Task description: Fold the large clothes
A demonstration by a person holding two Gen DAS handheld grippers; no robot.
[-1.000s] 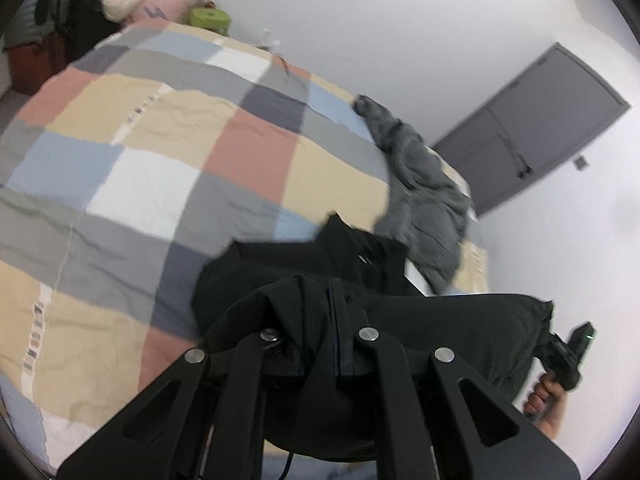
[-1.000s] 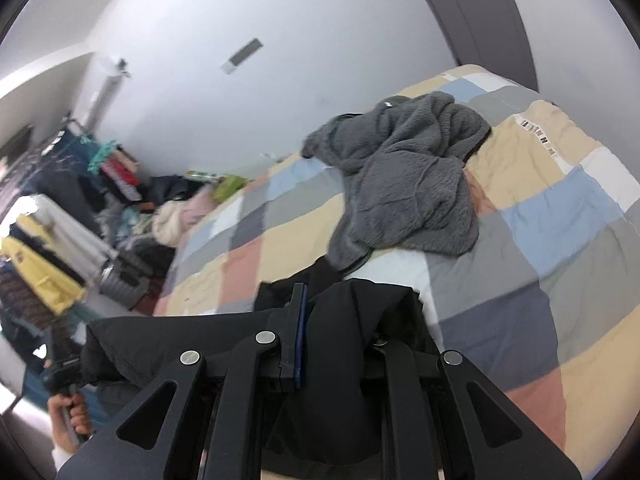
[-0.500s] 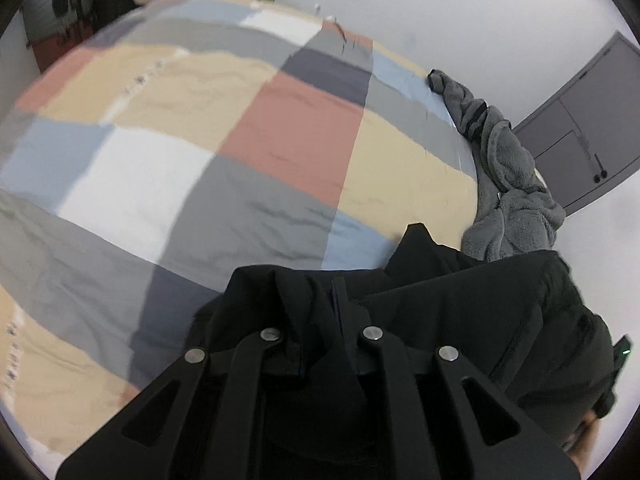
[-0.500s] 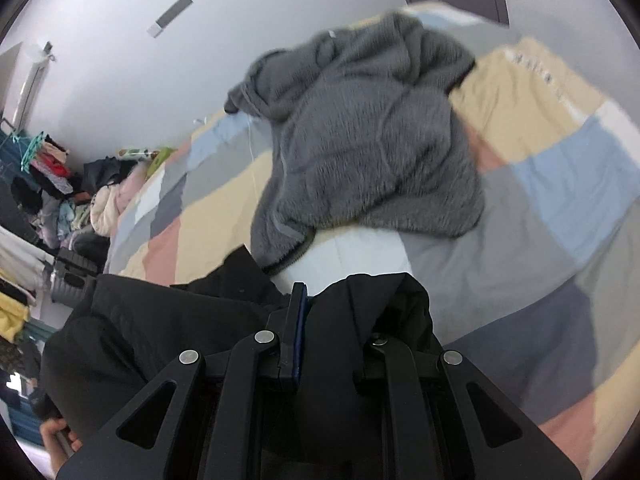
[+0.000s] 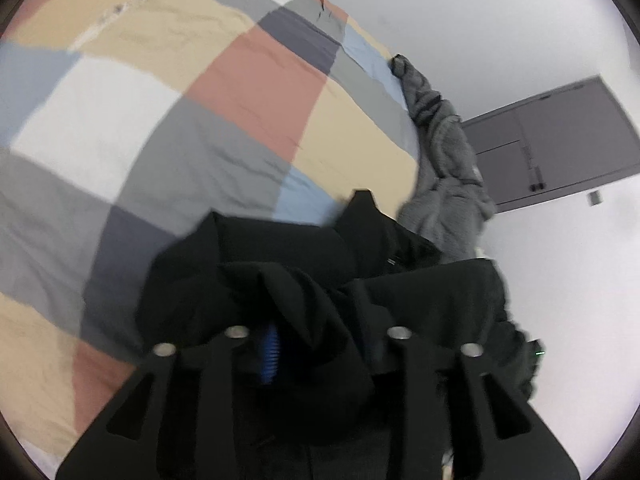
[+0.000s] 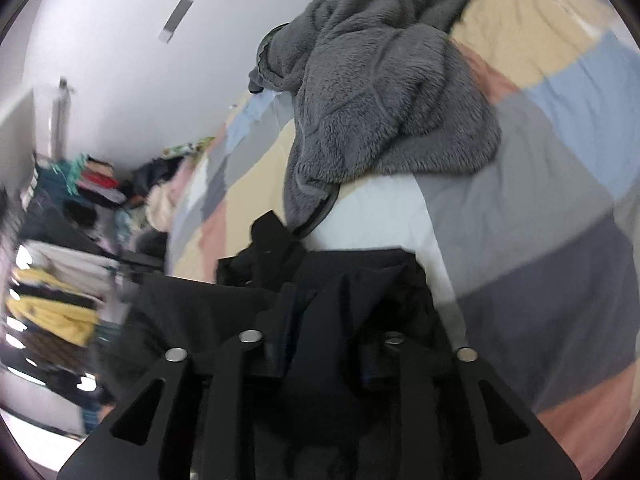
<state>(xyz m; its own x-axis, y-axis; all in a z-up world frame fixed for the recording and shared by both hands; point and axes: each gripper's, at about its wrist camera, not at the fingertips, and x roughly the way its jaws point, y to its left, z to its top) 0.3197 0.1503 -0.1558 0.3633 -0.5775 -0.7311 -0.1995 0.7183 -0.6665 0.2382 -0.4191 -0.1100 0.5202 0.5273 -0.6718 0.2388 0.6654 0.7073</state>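
A large black garment (image 5: 280,264) lies bunched on the checked bedcover (image 5: 160,120); it also shows in the right wrist view (image 6: 360,280). My left gripper (image 5: 316,320) has its jaws apart, with black cloth draped between them. My right gripper (image 6: 324,320) has its jaws apart as well, with cloth lying between them. The fingertips of both are hidden in the fabric. The garment's far edge rests on the bed just ahead of both grippers.
A grey fleece garment (image 6: 380,92) lies heaped on the bed beyond the black one, seen also in the left wrist view (image 5: 444,152). A grey door (image 5: 560,140) is at the right. Clothes racks and piles (image 6: 60,260) stand at the left.
Both grippers have moved forward and down over the bed with the black garment. Their jaws, shut on the cloth before, have spread apart. The garment now rests on the bedcover.
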